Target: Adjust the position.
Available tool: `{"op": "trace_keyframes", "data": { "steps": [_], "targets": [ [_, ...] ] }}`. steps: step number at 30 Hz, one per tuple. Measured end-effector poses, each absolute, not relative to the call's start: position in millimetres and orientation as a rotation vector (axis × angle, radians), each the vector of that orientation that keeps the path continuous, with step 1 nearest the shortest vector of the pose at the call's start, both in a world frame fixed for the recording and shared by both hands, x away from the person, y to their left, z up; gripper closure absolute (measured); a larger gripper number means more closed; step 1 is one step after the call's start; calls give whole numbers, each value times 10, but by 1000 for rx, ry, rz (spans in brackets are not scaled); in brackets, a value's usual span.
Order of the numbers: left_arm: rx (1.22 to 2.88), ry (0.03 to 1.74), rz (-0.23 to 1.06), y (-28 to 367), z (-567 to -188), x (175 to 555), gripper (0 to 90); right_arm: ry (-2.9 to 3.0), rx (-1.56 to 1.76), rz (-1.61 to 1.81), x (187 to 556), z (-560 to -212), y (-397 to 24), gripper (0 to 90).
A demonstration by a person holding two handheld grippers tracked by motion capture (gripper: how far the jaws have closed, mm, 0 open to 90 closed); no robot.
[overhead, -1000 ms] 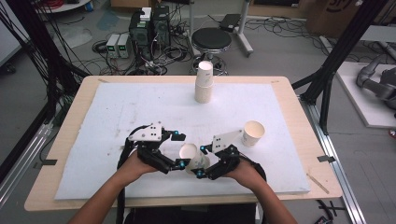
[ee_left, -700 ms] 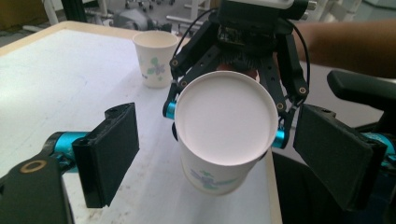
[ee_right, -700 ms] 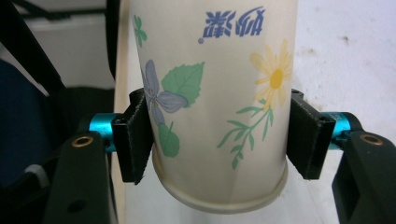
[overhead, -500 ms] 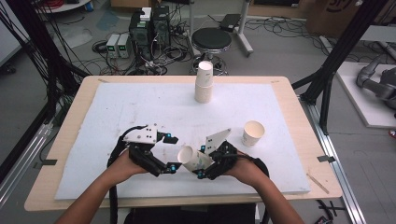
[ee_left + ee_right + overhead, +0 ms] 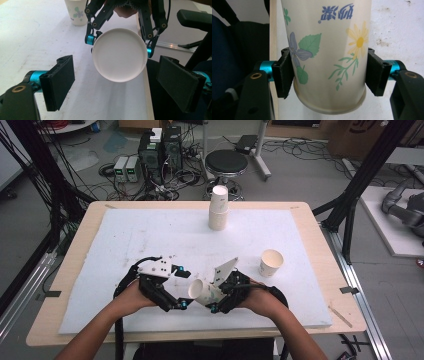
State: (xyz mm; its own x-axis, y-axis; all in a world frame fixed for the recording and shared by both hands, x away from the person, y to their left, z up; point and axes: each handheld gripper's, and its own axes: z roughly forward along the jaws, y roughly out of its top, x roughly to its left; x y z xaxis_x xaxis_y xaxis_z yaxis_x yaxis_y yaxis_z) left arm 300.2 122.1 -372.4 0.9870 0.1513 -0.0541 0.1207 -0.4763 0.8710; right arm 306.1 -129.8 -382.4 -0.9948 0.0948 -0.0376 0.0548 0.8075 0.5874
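Note:
A flowered paper cup (image 5: 202, 291) lies tilted above the white mat near the table's front edge. My right gripper (image 5: 214, 296) is shut on its wall close to the rolled rim; both pads press the cup (image 5: 327, 37) in the right gripper view (image 5: 328, 73). The cup's flat white base (image 5: 119, 55) faces my left gripper (image 5: 118, 83), whose jaws stand open on either side of it and apart from it. In the high view the left gripper (image 5: 182, 288) sits just left of the cup.
A stack of upturned cups (image 5: 218, 207) stands at the back middle of the mat. One upright cup (image 5: 271, 262) stands right of my right hand, and shows as a flowered cup (image 5: 76, 12) in the left gripper view. The table's front edge (image 5: 200, 335) is close below both hands.
The right hand has rolled a little, lifting its grey plate, and the cup has shifted slightly toward the front edge. The left gripper has kept its place.

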Motion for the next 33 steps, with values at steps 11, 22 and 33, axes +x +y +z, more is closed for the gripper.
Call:
{"op": "trace_keyframes", "data": {
  "steps": [11, 22, 33],
  "targets": [
    [2141, 158, 18, 1115, -3720, 3013, 150, 2983, 87, 783, 3022, -3780, -1115, 338],
    [2176, 148, -10, 1045, -3765, 3006, 183, 3003, 85, 690, 3003, -3786, -1060, 327],
    [2210, 109, -30, 954, -3821, 3022, 349, 3021, 90, 654, 3000, -3812, -1054, 327]
  ]
}}
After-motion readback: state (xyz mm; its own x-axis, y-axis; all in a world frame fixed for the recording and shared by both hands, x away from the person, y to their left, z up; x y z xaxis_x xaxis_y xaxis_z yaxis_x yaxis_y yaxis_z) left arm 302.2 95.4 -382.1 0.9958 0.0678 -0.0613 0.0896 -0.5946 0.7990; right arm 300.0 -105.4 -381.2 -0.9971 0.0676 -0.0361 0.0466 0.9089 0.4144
